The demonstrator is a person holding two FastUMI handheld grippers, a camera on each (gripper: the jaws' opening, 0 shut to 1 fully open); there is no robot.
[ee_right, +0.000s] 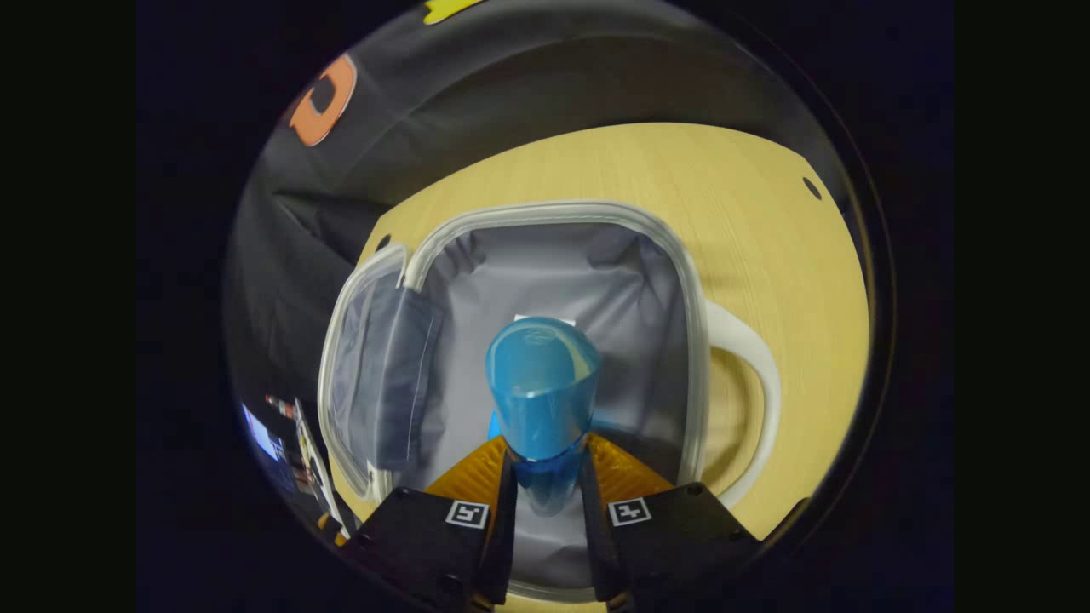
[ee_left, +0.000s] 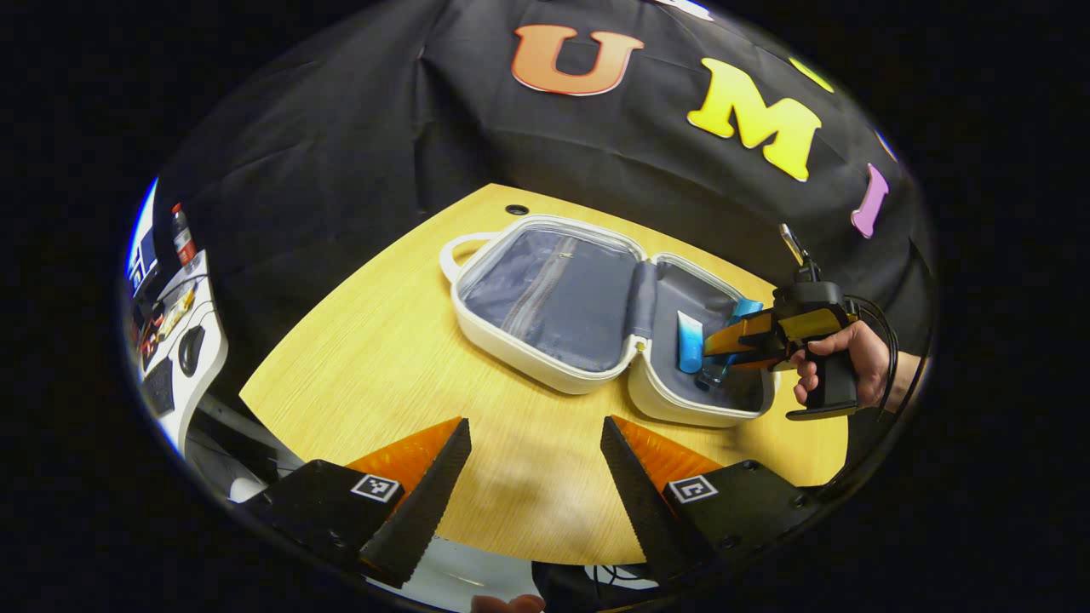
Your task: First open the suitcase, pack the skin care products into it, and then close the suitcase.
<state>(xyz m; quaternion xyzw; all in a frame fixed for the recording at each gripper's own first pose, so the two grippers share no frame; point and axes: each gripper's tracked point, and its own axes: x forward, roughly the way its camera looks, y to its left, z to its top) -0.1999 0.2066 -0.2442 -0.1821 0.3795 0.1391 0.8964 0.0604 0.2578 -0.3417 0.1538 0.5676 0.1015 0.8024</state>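
The white suitcase [ee_left: 545, 362] lies open on the wooden table [ee_left: 383, 366], both grey-lined halves facing up. A hand holds my right gripper [ee_left: 717, 351] over the right half, and it is shut on a blue skin care bottle [ee_right: 542, 387]. In the right gripper view the bottle's cap points down toward the lining [ee_right: 630, 298], and the suitcase handle [ee_right: 754, 383] is at the right. A white-and-blue tube [ee_left: 690, 340] stands inside that same half, just left of the right gripper. My left gripper [ee_left: 535, 426] hovers open over the table in front of the suitcase, holding nothing.
A cable hole [ee_left: 516, 209] sits at the table's far edge behind the suitcase. Off the table's left side stands a white desk [ee_left: 192, 375] with a mouse [ee_left: 191, 349] and a bottle [ee_left: 182, 236]. Bare tabletop lies left of and in front of the suitcase.
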